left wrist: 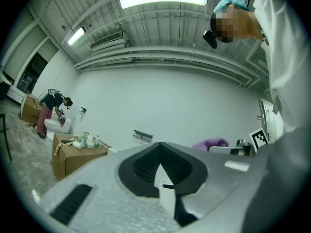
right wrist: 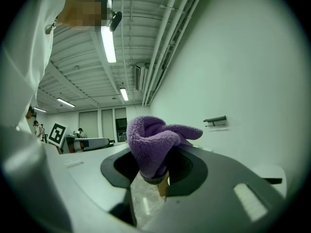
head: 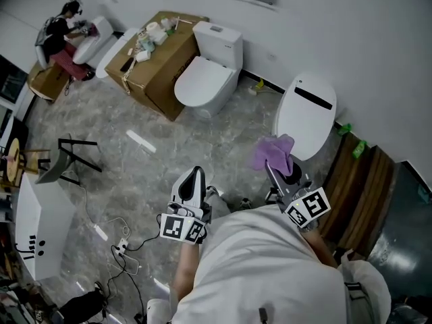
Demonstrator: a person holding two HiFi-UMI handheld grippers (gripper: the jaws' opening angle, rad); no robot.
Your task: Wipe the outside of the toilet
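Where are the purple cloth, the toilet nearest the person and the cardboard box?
purple cloth (head: 273, 152), head view, middle of the bunched fabric
toilet (head: 307, 117), head view, its white lid
cardboard box (head: 158, 79), head view, bare brown surface

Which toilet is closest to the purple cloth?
The toilet at the right with the black stripe on its lid, just past the purple cloth in the right gripper. The toilet by the cardboard box stands much farther off.

Head view steeply down — gripper views level, white wall (left wrist: 184, 96) in all.
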